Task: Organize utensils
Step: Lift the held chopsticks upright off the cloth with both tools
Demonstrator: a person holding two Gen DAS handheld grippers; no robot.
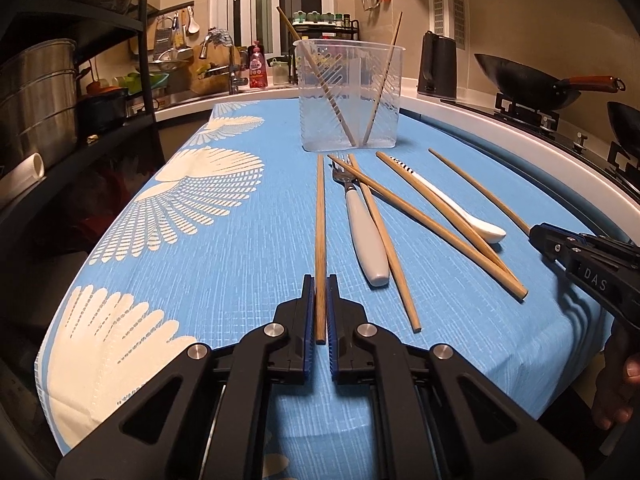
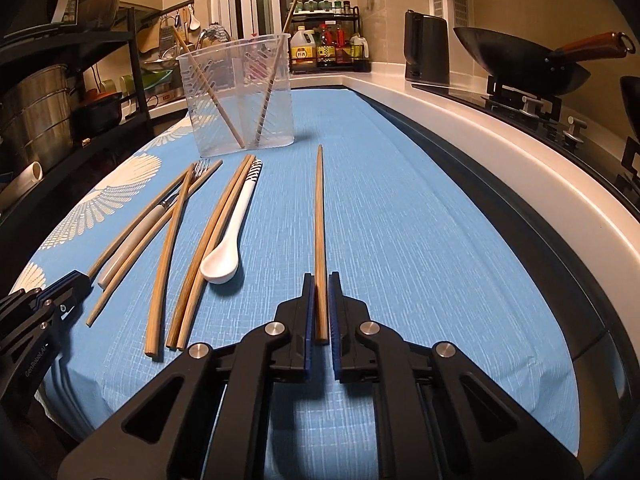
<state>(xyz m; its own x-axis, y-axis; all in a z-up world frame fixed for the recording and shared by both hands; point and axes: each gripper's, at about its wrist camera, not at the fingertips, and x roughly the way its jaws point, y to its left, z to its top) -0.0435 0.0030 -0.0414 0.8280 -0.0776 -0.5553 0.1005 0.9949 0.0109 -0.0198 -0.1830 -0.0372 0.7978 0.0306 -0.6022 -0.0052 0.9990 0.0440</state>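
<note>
A clear plastic holder (image 1: 348, 92) stands on the blue tablecloth with two chopsticks leaning in it; it also shows in the right wrist view (image 2: 240, 96). My left gripper (image 1: 320, 284) is shut on a wooden chopstick (image 1: 320, 220) that points toward the holder. My right gripper (image 2: 320, 282) is shut on another chopstick (image 2: 319, 216); it appears at the right edge of the left wrist view (image 1: 538, 234). Between them lie several loose chopsticks (image 1: 424, 216), a grey-handled fork (image 1: 362, 228) and a white spoon (image 1: 460, 208), also seen in the right wrist view (image 2: 232, 236).
The table (image 1: 240, 272) wears a blue cloth with white fan prints. A white counter (image 2: 460, 120) runs along the right with a stove, woks (image 2: 520, 60) and a black kettle (image 2: 426, 48). A black rack with steel pots (image 1: 36, 92) stands at left.
</note>
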